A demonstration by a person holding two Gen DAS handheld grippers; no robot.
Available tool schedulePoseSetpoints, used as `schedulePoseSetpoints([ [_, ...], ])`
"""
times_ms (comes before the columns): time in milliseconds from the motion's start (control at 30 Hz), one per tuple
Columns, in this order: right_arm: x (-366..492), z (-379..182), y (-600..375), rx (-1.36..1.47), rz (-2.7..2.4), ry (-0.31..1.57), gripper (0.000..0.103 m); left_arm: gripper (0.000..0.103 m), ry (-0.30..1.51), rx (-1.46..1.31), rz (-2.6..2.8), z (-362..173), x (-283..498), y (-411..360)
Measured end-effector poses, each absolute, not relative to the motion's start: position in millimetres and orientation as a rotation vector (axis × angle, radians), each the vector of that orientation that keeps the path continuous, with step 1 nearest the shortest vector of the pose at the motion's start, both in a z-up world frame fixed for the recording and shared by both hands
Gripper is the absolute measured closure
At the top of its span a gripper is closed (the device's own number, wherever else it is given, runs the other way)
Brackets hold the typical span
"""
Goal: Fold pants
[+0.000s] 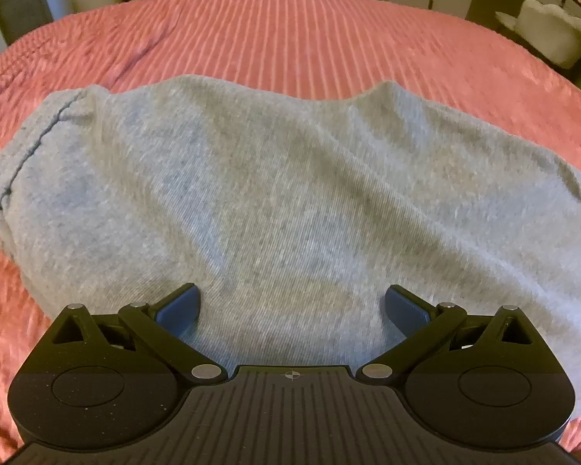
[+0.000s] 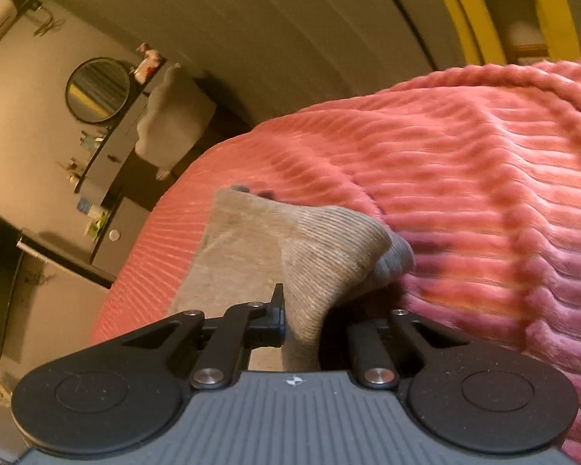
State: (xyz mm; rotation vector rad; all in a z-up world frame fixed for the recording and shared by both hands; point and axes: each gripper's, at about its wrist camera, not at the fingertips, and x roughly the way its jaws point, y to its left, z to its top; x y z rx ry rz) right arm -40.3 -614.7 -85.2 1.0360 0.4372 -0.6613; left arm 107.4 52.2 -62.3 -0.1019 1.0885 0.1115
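My left gripper [image 1: 292,308] hovers with its jaws spread wide over the grey pants [image 1: 275,193], which lie bunched on the pink ribbed bedspread [image 1: 290,31], nothing pinched between its blue pads [image 1: 180,306]. My right gripper [image 2: 302,321] has its jaws clamped tight on a ribbed edge of the same pants [image 2: 290,244], lifting that edge clear of the bedspread [image 2: 464,174] while the rest drapes back down. By my reading, the fold is only under way: the cloth is in a loose heap rather than a flat stack. To do this step well, I judge the raised edge should be carried across in a smooth arc and laid down square, with my free left jaws pressing or pinning the bulk so it does not drag along; pulling too quickly on a single pinch point risks twisting the fabric. No baskets, boxes or other containers for the pants appear in either view.
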Motion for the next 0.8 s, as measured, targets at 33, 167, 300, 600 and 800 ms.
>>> schedulePoseSetpoints([
  [33,-39.9,-83.8,-614.2,1.036,-0.666,0.435,0.094,0.0,1.088,-0.106,0.11,-62.0,107.3,53.0],
  [167,-11.1,-38.2,-589.3,0.852,-0.615,0.445,0.094,0.0,1.084,-0.121,0.105,-60.5,105.5,53.9],
  [300,47.8,37.9,-496.9,0.458,-0.388,0.437,0.094,0.0,1.082,-0.145,0.103,-58.7,104.8,57.9],
  [600,103.8,-53.7,-213.4,-0.153,0.306,0.882,0.093,0.0,1.062,-0.225,0.065,-51.4,96.5,70.5],
  [800,110.1,-57.2,-188.5,-0.196,0.287,0.969,0.092,0.0,1.035,-0.268,0.013,-51.7,97.6,72.9],
])
